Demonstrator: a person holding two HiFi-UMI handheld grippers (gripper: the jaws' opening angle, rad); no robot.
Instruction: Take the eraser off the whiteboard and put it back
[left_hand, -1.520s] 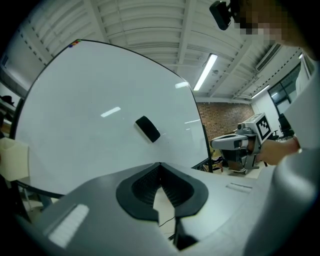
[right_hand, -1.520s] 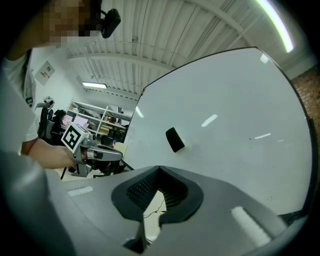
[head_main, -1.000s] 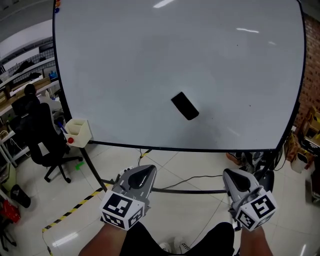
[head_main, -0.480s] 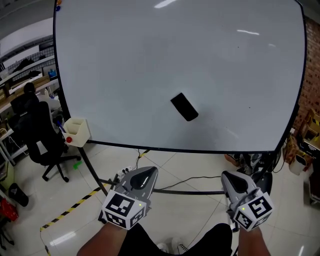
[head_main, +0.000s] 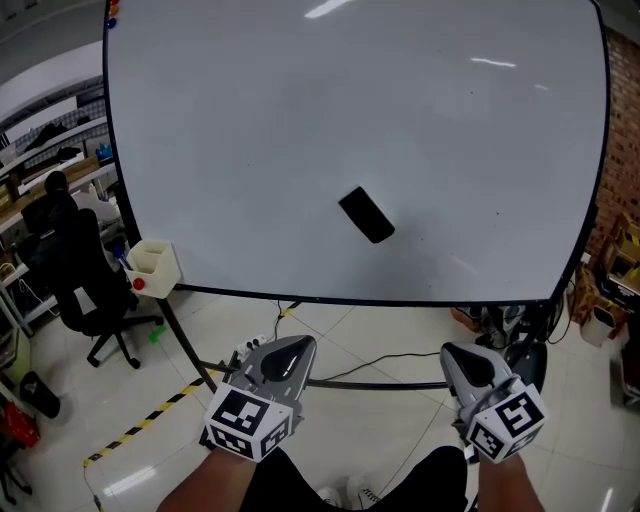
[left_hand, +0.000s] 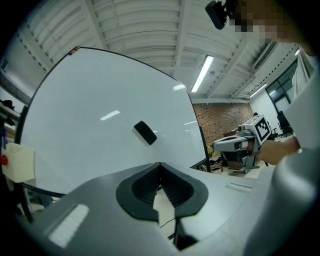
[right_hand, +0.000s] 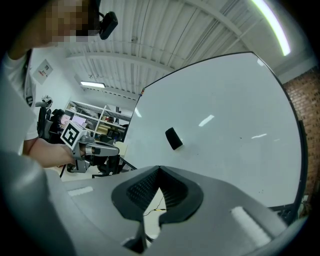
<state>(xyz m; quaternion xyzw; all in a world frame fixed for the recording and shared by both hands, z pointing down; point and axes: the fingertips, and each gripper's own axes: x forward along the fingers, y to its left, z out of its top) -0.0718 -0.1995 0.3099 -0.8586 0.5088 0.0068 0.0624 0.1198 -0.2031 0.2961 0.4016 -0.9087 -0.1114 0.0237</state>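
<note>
The eraser (head_main: 366, 214) sticks tilted on the whiteboard (head_main: 230, 130), well clear of every edge. The left tool (head_main: 292, 348) and right tool (head_main: 462, 356) hang below its bottom edge, jaws together, empty.

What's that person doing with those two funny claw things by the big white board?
A person stands in front of a whiteboard, holding a claw tool in each hand. The left claw and the right claw are both shut and empty, held low and well short of the board. A black eraser sits tilted near the middle of the whiteboard, and nothing touches it. Taking it off has not started yet.
</note>
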